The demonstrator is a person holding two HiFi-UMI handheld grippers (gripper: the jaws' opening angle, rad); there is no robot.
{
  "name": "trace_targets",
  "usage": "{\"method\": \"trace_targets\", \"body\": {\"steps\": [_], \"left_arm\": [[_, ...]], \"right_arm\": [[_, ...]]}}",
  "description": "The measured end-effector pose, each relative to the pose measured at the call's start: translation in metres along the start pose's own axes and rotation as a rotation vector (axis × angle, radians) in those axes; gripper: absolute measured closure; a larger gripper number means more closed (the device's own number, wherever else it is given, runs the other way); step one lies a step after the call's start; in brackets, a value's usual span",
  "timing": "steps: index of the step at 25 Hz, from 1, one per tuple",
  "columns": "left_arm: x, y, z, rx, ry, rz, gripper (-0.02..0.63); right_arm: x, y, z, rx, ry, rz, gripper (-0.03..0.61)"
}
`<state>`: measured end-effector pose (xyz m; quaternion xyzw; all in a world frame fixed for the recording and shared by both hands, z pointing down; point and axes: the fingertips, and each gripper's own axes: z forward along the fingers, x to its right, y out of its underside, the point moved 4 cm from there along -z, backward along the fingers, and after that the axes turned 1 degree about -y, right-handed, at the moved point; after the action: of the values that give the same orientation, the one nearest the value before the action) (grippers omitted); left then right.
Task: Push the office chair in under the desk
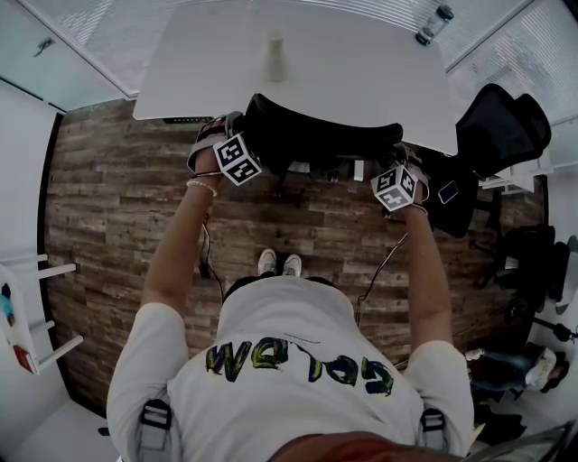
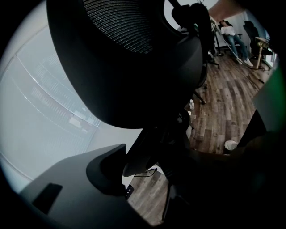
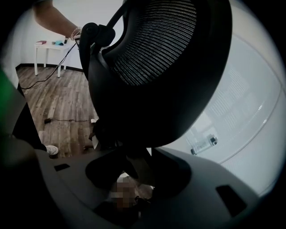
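Note:
The black mesh office chair [image 1: 316, 135] stands with its backrest at the near edge of the white desk [image 1: 361, 63], and its seat is mostly hidden below. My left gripper [image 1: 239, 144] holds the backrest's left edge and my right gripper [image 1: 397, 162] its right edge. In the left gripper view the backrest [image 2: 129, 58] fills the top, and its frame runs down between the jaws of that gripper [image 2: 147, 165]. The right gripper view shows the same backrest [image 3: 156, 67], its frame caught in the right gripper [image 3: 134, 174]. Both grippers look shut on the frame.
A pale cup [image 1: 275, 56] and a bottle [image 1: 433, 24] stand on the desk. A second black chair [image 1: 501, 126] is at the desk's right end. The person's shoes [image 1: 278, 263] are on the wood floor behind the chair. A white side table [image 1: 27, 316] stands at far left.

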<state>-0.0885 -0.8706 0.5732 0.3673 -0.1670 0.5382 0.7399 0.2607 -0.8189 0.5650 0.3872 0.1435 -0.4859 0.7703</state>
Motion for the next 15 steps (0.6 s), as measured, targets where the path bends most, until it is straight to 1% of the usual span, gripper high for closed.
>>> {"method": "trace_targets", "body": {"steps": [15], "left_arm": [[-0.008, 0.0, 0.011, 0.004, 0.001, 0.019, 0.39]], "right_arm": [[0.009, -0.004, 0.012, -0.023, -0.003, -0.015, 0.397]]}}
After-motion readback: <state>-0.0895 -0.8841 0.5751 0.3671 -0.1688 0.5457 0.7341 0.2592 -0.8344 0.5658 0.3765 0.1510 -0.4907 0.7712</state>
